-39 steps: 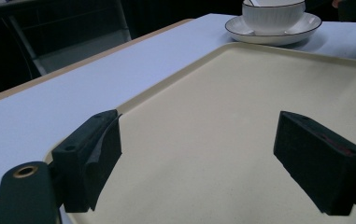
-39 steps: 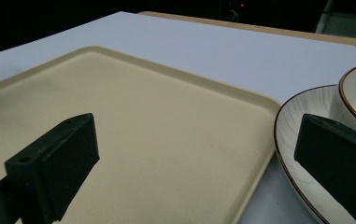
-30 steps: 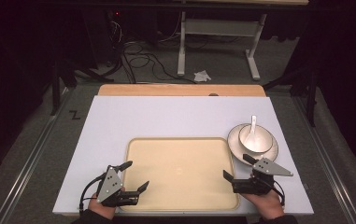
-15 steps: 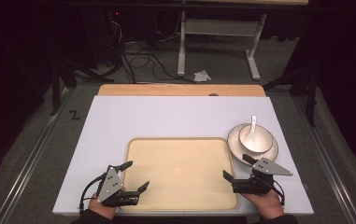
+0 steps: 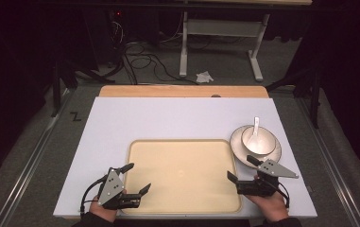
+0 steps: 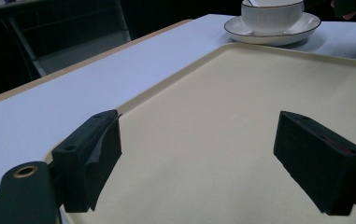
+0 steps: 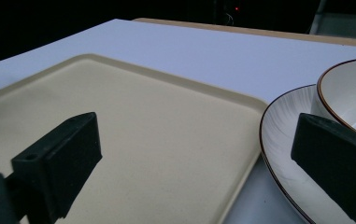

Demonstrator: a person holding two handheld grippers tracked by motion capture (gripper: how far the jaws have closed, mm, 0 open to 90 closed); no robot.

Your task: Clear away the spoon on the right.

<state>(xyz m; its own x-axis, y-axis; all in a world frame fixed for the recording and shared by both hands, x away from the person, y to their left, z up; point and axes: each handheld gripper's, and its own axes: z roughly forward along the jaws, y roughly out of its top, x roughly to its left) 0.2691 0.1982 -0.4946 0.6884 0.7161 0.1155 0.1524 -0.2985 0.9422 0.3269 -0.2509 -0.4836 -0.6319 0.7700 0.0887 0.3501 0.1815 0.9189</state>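
A bare beige tray [image 5: 182, 161] lies at the near middle of the white table. My left gripper [image 5: 139, 178] hovers over the tray's near left corner, open and holding nothing; the left gripper view shows the tray [image 6: 241, 93] between its spread jaws. My right gripper [image 5: 240, 168] is open at the tray's right edge, just in front of a white plate [image 5: 274, 153]. A white bowl [image 5: 259, 141] stands on that plate with a white spoon [image 5: 255, 125] in it. In the right gripper view, one jaw is over the tray [image 7: 143, 116] and the other over the plate [image 7: 283, 149] and bowl [image 7: 353, 88].
The white tabletop [image 5: 168, 118] stretches beyond the tray to a wooden strip [image 5: 182, 91] at the far edge. Behind the table the floor holds cables [image 5: 144, 56], a table frame [image 5: 215, 28] and a crumpled paper [image 5: 204, 76].
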